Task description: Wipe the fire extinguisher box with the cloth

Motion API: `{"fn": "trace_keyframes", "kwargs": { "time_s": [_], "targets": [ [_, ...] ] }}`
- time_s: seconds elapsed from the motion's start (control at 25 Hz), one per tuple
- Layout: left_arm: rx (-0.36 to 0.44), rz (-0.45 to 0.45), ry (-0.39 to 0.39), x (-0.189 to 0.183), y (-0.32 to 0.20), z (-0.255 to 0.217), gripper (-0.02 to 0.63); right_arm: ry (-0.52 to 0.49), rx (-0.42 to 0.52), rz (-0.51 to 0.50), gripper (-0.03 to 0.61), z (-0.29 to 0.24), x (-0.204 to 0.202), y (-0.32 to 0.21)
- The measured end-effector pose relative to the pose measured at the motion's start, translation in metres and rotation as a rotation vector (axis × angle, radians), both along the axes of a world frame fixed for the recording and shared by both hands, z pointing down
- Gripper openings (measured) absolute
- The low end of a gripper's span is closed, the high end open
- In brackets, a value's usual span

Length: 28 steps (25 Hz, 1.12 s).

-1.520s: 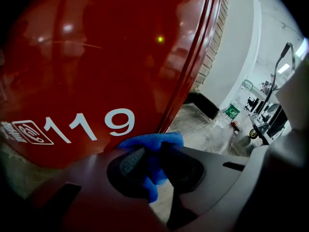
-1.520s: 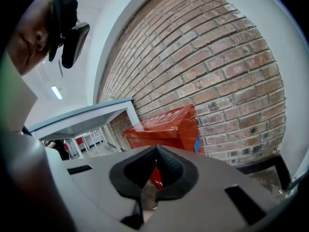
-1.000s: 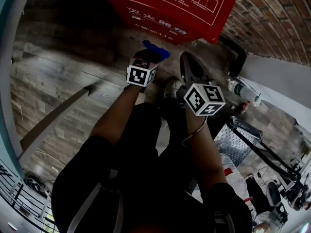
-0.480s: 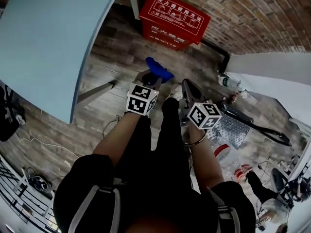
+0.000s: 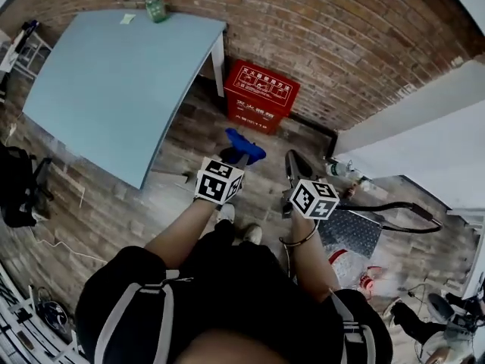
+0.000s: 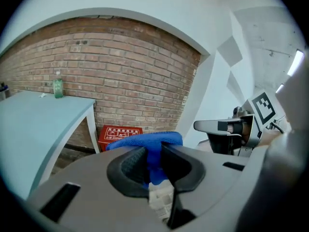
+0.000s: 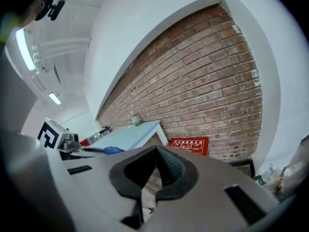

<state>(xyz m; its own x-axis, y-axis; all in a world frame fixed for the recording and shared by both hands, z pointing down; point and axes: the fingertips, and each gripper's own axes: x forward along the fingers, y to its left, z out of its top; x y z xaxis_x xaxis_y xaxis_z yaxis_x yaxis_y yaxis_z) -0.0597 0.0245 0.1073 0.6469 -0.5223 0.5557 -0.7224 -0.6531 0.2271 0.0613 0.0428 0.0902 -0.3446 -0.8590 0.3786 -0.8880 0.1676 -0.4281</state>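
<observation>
- Pinched tight in the left claw point(image 6: 153, 153): a blue cloth point(image 6: 145, 141), bunched and sticking out past the tips.
- Pressed together with nothing between: the jaws of the right claw point(image 7: 155, 151).
- On the wooden floor point(image 5: 182, 139), against the brick wall point(image 5: 341, 44) and beside a leg of the pale blue desk point(image 5: 106, 89): the red fire extinguisher box point(image 5: 261, 97), well apart from cloth and claws.
- At the far desk edge: a green bottle point(image 5: 155, 6).
- Held side by side above the floor, pointing toward the box: both claws.
</observation>
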Motion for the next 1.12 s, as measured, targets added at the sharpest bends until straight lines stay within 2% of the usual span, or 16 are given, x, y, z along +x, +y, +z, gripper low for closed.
{"fn": "trace_keyframes", "kwargs": {
  "time_s": [0.12,0.28,0.48,0.68,0.88,1.12],
  "targets": [
    [0.01,-0.032,-0.006,0.006,0.023,-0.022,0.071,0.002,0.044,-0.03,0.015,-0.025,0.001,0.027],
    [-0.003,-0.081,0.012,0.024,0.044,-0.035,0.071,0.018,0.096,-0.049,0.015,-0.044,0.016,0.039],
    [0.026,-0.071,-0.001,0.04,0.061,-0.052,0.071,0.027,0.13,-0.048,0.014,-0.064,0.031,0.037],
    [0.075,-0.086,0.004,0.037,0.059,-0.074,0.071,0.052,0.188,-0.087,0.014,-0.085,0.02,0.038],
    [0.099,-0.108,0.014,0.031,0.062,-0.086,0.071,0.07,0.207,-0.111,0.014,-0.091,0.011,0.049],
    [0.087,-0.104,0.011,0.043,0.073,-0.083,0.071,0.065,0.206,-0.113,0.015,-0.09,0.02,0.056]
  ]
}}
